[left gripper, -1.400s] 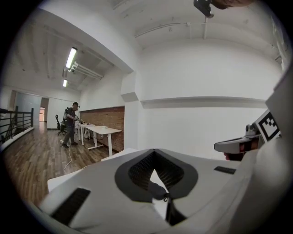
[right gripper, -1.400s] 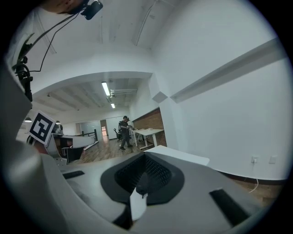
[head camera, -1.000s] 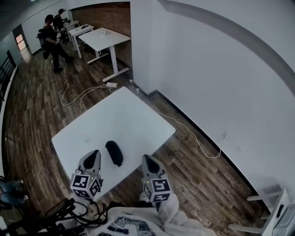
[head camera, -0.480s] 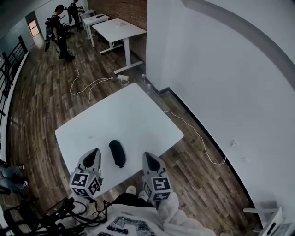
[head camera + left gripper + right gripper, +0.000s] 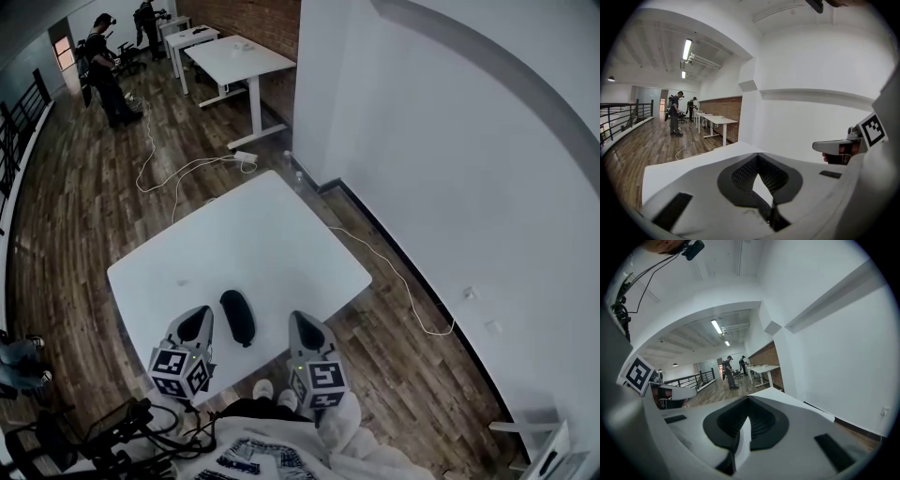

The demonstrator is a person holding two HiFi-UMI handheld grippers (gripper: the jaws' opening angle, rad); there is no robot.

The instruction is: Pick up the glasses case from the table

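The black oval glasses case lies on the white table close to its near edge. My left gripper hovers just left of the case, apart from it, with its jaws shut and empty. My right gripper is at the table's near edge to the right of the case, and its jaws are also shut on nothing. Neither gripper view shows the case; each shows the table top and the other gripper off to one side.
A white wall runs along the right. A cable lies on the wood floor beside the table. More white tables and two people are far back. Dark gear sits at the lower left.
The left gripper has sunk a little toward the table's near edge, and the right has shifted slightly. Both stay shut. The case has not moved.
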